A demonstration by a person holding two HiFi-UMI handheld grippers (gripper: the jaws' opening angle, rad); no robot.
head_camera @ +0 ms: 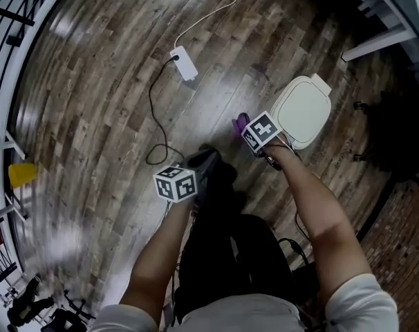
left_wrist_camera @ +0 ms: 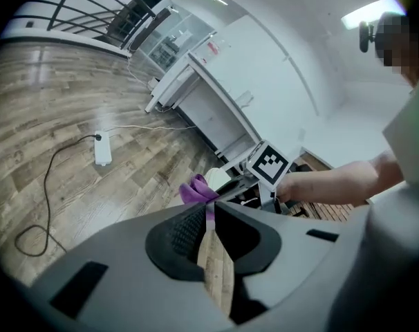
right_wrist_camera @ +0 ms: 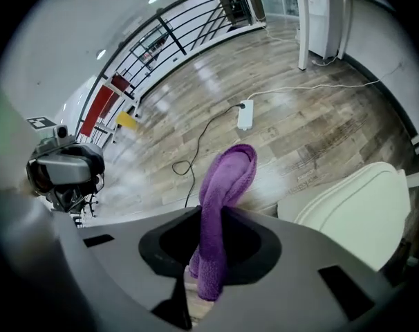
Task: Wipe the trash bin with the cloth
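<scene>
Fingers (right_wrist_camera: 169, 244) of the right gripper (right_wrist_camera: 213, 216) are clamped on a purple cloth (right_wrist_camera: 228, 178), whose folded loop sticks out past their tips, near the cream lid of the trash bin (right_wrist_camera: 358, 209) but apart from it. Fingers (left_wrist_camera: 178, 237) of the left gripper (left_wrist_camera: 208, 214) are drawn together at the tips with nothing between them, and sit farther from the bin, on the far side of the cloth. Well apart from the bin, a white power strip (head_camera: 184, 63) with a black cable (head_camera: 153, 109) lies on the wood floor (head_camera: 92, 116).

Purple cloth (right_wrist_camera: 227, 178), cream trash bin (head_camera: 304, 111)
</scene>
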